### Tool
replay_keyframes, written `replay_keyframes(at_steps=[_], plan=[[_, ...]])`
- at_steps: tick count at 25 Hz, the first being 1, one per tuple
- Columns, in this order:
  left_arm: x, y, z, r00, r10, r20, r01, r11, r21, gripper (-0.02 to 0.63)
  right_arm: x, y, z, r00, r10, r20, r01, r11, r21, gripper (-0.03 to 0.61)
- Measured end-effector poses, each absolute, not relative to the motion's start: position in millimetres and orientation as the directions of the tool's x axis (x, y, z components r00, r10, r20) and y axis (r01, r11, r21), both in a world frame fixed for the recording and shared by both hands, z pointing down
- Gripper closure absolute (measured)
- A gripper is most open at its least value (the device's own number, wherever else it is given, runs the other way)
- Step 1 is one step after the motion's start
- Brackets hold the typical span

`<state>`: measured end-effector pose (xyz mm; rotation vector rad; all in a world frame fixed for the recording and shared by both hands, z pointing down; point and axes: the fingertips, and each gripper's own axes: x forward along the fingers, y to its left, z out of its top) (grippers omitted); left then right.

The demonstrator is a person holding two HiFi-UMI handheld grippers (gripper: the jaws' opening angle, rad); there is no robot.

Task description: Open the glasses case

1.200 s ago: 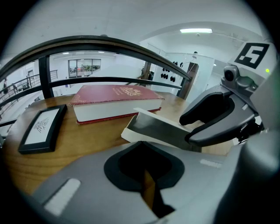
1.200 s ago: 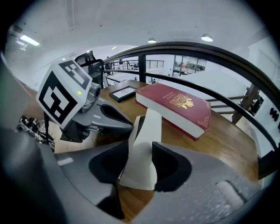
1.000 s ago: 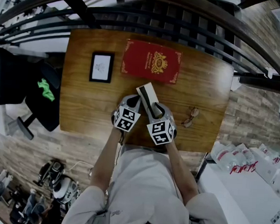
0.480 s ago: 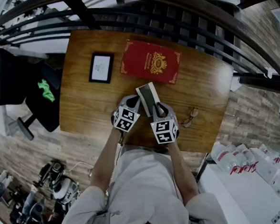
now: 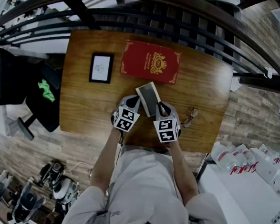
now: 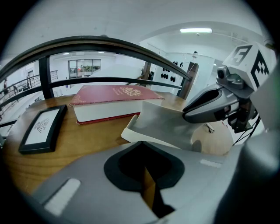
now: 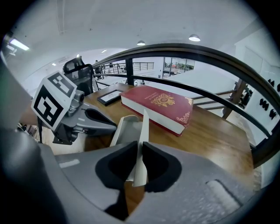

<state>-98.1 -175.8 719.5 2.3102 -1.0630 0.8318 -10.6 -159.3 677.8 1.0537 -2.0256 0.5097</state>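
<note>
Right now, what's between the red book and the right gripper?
The glasses case, clear in the head view. The right gripper's jaws are closing on its raised flap.

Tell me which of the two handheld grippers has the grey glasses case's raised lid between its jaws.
The right gripper: its jaws are closing on the thin raised lid of the grey glasses case. The left gripper has nothing between its jaws.
</note>
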Motion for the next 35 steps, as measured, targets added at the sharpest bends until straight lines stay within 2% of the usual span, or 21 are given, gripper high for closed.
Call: replay_keyframes(at_steps=[14, 35], plan=[[-100.1, -179.4, 718.9, 0.51, -0.519, 0.686, -0.794, -0.591, 0.143, 0.594, 3.2, -166.2, 676.3, -0.327, -0.529, 0.783, -0.843, 0.538, 0.011, 0.558], [-100.9, -178.3, 722.4, 0.497, -0.519, 0.695, -0.798, -0.588, 0.131, 0.594, 28.6, -173.4, 687.0, -0.313, -0.536, 0.784, -0.894, 0.445, -0.053, 0.549]])
